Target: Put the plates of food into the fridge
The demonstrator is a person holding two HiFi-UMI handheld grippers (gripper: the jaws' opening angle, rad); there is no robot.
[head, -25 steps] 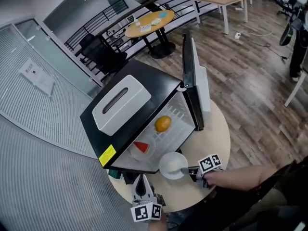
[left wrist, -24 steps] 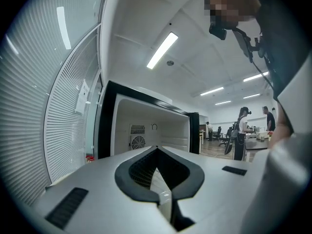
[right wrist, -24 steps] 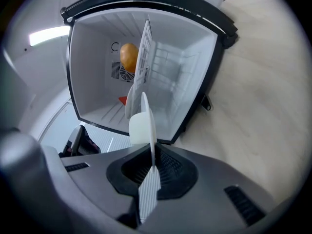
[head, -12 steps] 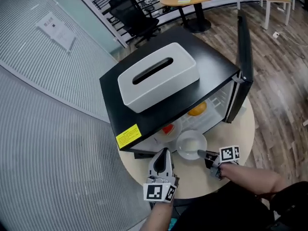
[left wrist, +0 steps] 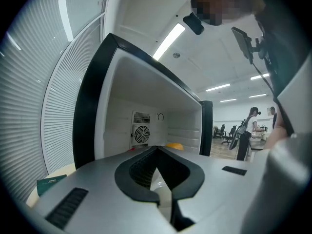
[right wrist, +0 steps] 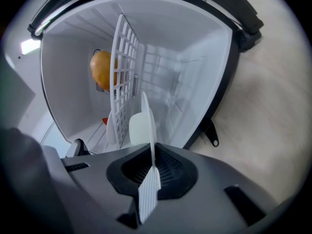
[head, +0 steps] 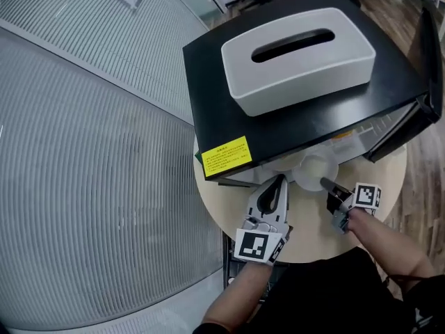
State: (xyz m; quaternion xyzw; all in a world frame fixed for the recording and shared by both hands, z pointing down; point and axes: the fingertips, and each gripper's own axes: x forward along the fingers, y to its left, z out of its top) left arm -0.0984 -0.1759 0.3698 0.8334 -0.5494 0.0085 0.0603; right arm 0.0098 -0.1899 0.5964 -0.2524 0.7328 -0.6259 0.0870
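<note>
A black mini fridge (head: 208, 89) stands open on a round table (head: 313, 239). My right gripper (head: 325, 184) is shut on the rim of a white plate (head: 311, 170), which reaches into the fridge's mouth. In the right gripper view that plate (right wrist: 148, 126) is seen edge-on with pale food (right wrist: 137, 129) on it. Deeper inside, an orange (right wrist: 102, 69) rests on the wire shelf (right wrist: 126, 62) and a red piece (right wrist: 105, 121) sits on another plate. My left gripper (head: 279, 179) is shut and empty, just left of the plate, pointing into the fridge (left wrist: 146, 126).
A white tissue box (head: 299, 58) lies on the fridge top. The fridge door (head: 400, 141) stands open at the right. A green card (left wrist: 48, 183) lies on the table left of the fridge. A ribbed glass wall (head: 90, 152) runs along the left.
The head view has swung closer and more overhead, so the fridge top now hides the interior. The right gripper has carried the plate forward into the fridge opening. The left gripper has drawn nearer the fridge.
</note>
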